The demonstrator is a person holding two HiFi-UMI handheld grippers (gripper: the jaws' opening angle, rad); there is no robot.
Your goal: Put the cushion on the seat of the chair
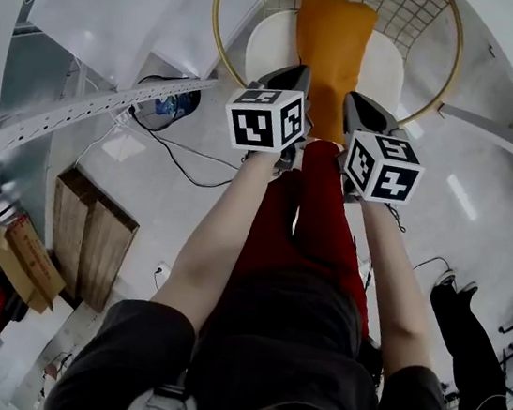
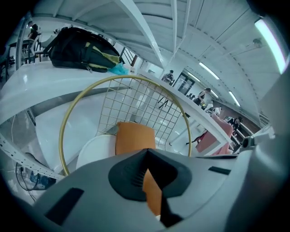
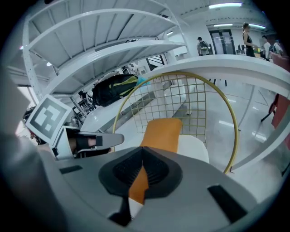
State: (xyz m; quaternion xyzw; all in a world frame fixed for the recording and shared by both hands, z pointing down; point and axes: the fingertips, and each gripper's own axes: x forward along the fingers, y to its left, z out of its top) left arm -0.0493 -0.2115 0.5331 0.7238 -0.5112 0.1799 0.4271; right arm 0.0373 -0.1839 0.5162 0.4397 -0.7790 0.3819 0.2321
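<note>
Where the head view looks steeply down, the soft orange fabric cushion [image 1: 330,53] stretches away from the person over the round white seat [image 1: 269,49] of the gold wire-framed chair [image 1: 216,52]. Its far end reaches towards the wire grid back [image 1: 398,6], and its near short edge is held up by both tools. The grey left gripper [image 1: 298,77] takes the near-left corner and the grey right gripper [image 1: 358,105] the near-right corner, the two just beside each other. Whether the far end already rests on the seat cannot be told here. In the left gripper view the jaws are closed tight on a pinched fold of orange fabric, and the rest of the cushion rises beyond them in front of the grid back, with a black backpack [image 2: 81,43] lying on a white shelf behind. In the right gripper view the jaws are likewise clamped on a thin squeezed strip of the cushion, and the left gripper shows beside them. The cushion looks light, limp and compressible, so it will likely sag and fold between the two holds. It is neither fragile nor slippery. Gripping the two near corners well apart should keep it spread flat for laying down.
</note>
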